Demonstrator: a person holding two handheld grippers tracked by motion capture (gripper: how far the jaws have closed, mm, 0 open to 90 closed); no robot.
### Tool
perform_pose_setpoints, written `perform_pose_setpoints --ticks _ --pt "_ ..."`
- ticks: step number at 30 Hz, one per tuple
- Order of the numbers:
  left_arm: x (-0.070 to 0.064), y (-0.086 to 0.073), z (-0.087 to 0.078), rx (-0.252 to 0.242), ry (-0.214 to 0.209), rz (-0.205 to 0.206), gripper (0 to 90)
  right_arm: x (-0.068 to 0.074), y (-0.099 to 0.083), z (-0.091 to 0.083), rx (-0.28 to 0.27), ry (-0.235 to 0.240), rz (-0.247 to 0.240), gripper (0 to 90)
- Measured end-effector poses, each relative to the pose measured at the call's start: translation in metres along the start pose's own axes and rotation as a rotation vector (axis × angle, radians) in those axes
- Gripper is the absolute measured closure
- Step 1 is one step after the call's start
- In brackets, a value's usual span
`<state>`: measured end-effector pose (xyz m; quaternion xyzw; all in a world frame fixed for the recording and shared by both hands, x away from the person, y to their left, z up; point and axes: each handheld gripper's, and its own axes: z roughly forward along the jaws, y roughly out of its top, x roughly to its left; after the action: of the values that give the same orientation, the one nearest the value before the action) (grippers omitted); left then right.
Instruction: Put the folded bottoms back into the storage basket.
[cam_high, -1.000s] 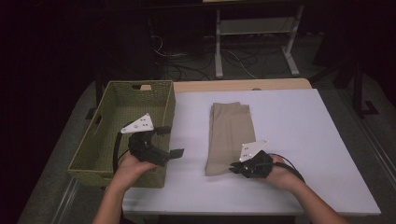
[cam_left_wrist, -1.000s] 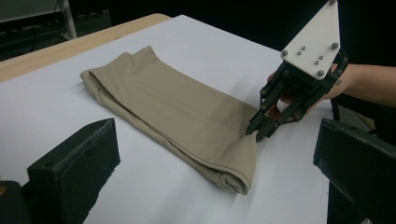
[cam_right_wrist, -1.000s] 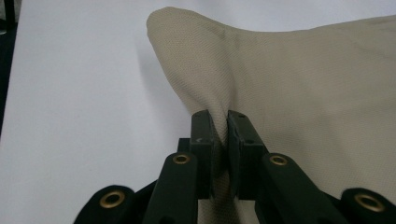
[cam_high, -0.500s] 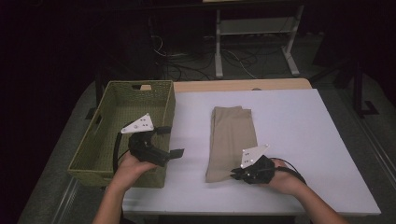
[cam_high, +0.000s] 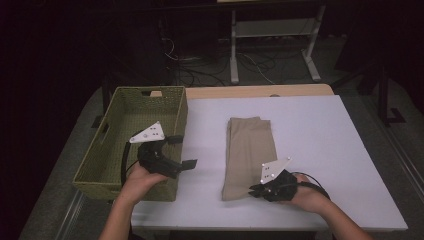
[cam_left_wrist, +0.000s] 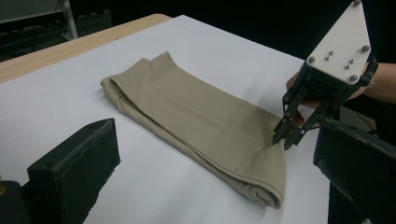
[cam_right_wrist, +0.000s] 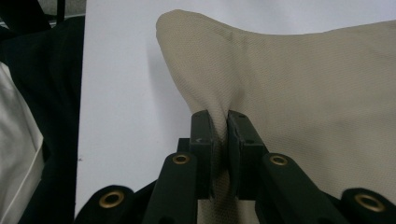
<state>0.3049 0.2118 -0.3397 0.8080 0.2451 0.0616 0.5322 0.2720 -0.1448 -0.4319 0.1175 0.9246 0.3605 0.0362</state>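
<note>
Table (cam_high: 320, 150): we work at a white tabletop, its far edge bare wood.
Basket (cam_high: 125, 115): a green woven basket stands at the table's left end; we see nothing lying in it, though our left hand hides part of the floor.
Cloth (cam_high: 250, 150): a tan cloth, folded into a long strip, lies flat in the middle of the table, well apart from the basket, its short end toward us.
Left gripper (cam_high: 181, 151): we hold it over the basket's near right corner, jaws wide apart and gripping nothing, pointed across at the cloth.
Right gripper (cam_high: 254, 191): its jaws are closed on the cloth's near right corner; the right gripper view shows the fabric bunched up between the two pads (cam_right_wrist: 203, 140).
Step in hand: we judge that the corner pinch is made and the lift has barely begun.
Next move: we think the left gripper must cross to the cloth's near left corner and close there, so both ends rise together and the fold holds on the way to the basket.
</note>
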Motion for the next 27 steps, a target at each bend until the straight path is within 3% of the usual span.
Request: perform_pose_setpoints --ticks 20,24,27 --pt "0.0 0.0 0.0 0.003 0.002 0.001 0.6 0.016 -0.013 -0.005 0.007 0.04 0.01 79.2" --pt "0.0 0.0 0.0 0.002 0.0 0.001 0.6 0.015 -0.015 -0.006 -0.006 0.062 0.037 75.3" --pt "0.0 0.0 0.0 0.002 -0.002 0.001 0.6 0.012 -0.014 -0.011 -0.05 0.081 0.066 67.4"
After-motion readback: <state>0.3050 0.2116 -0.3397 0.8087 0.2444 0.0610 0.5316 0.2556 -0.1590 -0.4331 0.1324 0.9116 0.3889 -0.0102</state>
